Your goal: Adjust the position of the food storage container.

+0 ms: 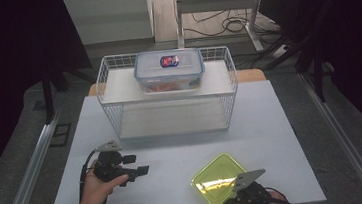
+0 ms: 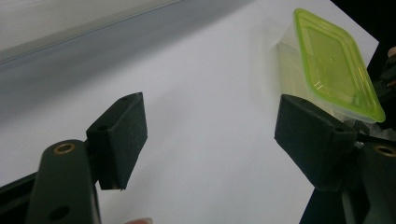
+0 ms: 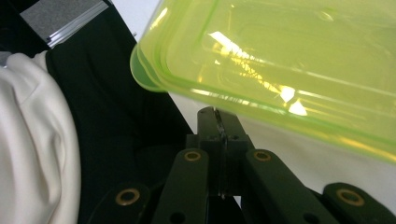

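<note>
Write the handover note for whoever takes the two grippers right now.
Left gripper: open, empty, over the table's left front.
Right gripper: fingers shut at the near rim of the green-lidded container; whether it pinches the rim is hard to tell.
Container sits at the table's front right.
Wire rack behind holds a blue-lidded box on top; lower shelf bare.
Left: confirm the grip, then move the container.

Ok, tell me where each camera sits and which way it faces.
High view: above the person's side, looking forward and down on the white table, wire rack, both hands.
Left gripper view: rides the left gripper, open jaws, looking across the table.
Right gripper view: rides the right gripper, shut under the lid's rim.
Shared: green-lidded container.
</note>
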